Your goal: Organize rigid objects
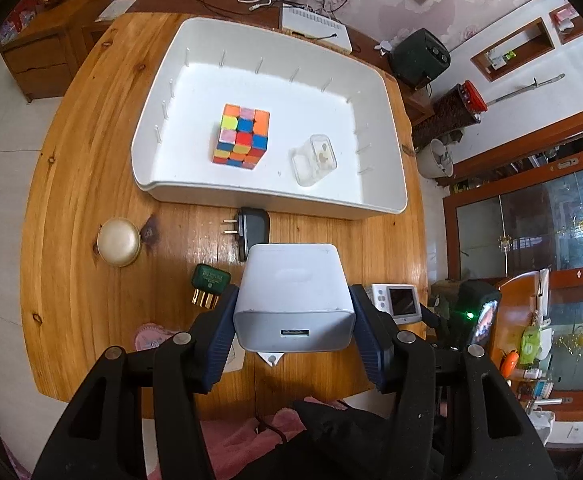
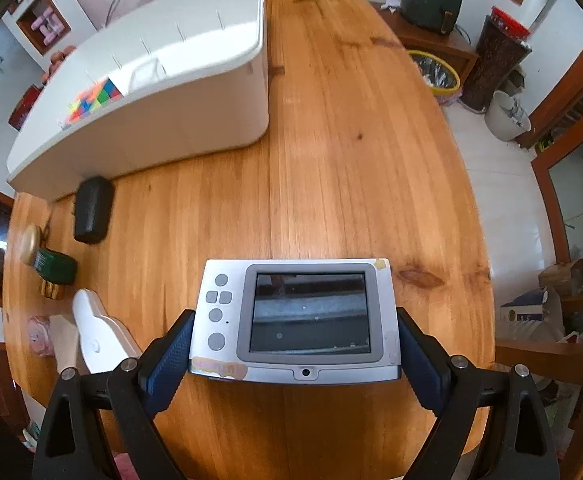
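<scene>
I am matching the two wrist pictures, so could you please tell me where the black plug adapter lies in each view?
Left wrist view: the black plug adapter lies centre, just below the white bin, prongs pointing left.
Right wrist view: the adapter lies at left, below the bin's near wall.
Shared landmark: the colourful puzzle cube inside the bin.

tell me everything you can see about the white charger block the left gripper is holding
The white charger block is a smooth, rounded box that looks like glossy plastic. The face toward the left wrist camera has one slim USB-style slot. The left gripper is shut on it, a blue ribbed pad pressed against each side. It hangs clear above the wooden table, on the near side of the white bin. Its far end hides part of the black plug adapter. Its prongs are not visible.
</scene>
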`<action>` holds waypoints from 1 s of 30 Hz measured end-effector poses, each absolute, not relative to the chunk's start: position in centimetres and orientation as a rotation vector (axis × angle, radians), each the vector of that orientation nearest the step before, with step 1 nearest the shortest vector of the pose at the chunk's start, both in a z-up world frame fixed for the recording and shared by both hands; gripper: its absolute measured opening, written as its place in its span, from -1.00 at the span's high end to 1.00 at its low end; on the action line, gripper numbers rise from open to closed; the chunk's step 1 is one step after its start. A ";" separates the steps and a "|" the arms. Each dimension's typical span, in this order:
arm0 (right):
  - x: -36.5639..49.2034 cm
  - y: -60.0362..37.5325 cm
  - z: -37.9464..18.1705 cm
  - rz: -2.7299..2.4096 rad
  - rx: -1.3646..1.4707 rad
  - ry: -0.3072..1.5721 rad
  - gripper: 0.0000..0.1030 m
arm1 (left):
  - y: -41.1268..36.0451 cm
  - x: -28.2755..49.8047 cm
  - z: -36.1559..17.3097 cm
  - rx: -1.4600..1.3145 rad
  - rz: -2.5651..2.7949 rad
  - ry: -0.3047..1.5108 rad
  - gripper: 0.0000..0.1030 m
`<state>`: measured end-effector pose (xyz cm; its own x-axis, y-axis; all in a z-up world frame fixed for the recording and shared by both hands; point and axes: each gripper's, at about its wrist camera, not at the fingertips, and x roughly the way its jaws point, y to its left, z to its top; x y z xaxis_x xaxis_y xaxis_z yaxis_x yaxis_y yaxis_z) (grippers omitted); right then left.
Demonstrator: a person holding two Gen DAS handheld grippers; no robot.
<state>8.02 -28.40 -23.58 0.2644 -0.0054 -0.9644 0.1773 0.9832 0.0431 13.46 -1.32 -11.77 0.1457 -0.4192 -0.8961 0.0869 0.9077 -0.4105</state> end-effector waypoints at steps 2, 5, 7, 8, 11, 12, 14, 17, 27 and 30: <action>8.1 -28.3 -22.6 -0.115 0.160 1.256 -0.81 | -1.2 13.7 -11.6 -0.281 -0.372 1.373 -0.13; 8.4 -28.3 -21.5 -0.099 0.157 1.189 -0.81 | -1.0 13.9 -11.4 -0.268 -0.364 1.359 -0.13; 8.6 -28.0 -20.4 -0.088 0.144 1.133 -0.81 | -0.8 14.1 -11.2 -0.273 -0.364 1.351 -0.13; 8.7 -27.9 -20.0 -0.080 0.140 1.109 -0.81 | -0.7 14.2 -11.2 -0.277 -0.366 1.347 -0.13; 9.1 -27.8 -19.0 -0.053 0.133 1.040 -0.81 | -0.4 14.6 -11.1 -0.274 -0.362 1.331 -0.13; 9.2 -27.7 -18.7 -0.043 0.131 1.016 -0.81 | -0.3 14.8 -11.1 -0.274 -0.358 1.328 -0.13; 9.0 -27.2 -17.8 -0.026 0.122 0.965 -0.81 | -0.1 15.2 -11.1 -0.276 -0.353 1.325 -0.13; 9.2 -26.6 -16.8 0.005 0.101 0.879 -0.81 | 0.2 15.6 -11.0 -0.268 -0.349 1.306 -0.13; 11.0 -25.8 -15.9 0.049 0.105 0.764 -0.81 | 0.6 18.1 -11.6 -0.270 -0.347 1.264 -0.13; 11.8 -25.7 -16.2 0.067 0.110 0.748 -0.81 | 0.5 19.0 -12.2 -0.257 -0.342 1.258 -0.13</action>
<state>11.77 -25.75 -16.16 0.7314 0.1000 -0.6745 -0.0216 0.9921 0.1236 19.03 0.54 -12.19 0.2682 -0.3891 -0.8813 0.1104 0.9212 -0.3731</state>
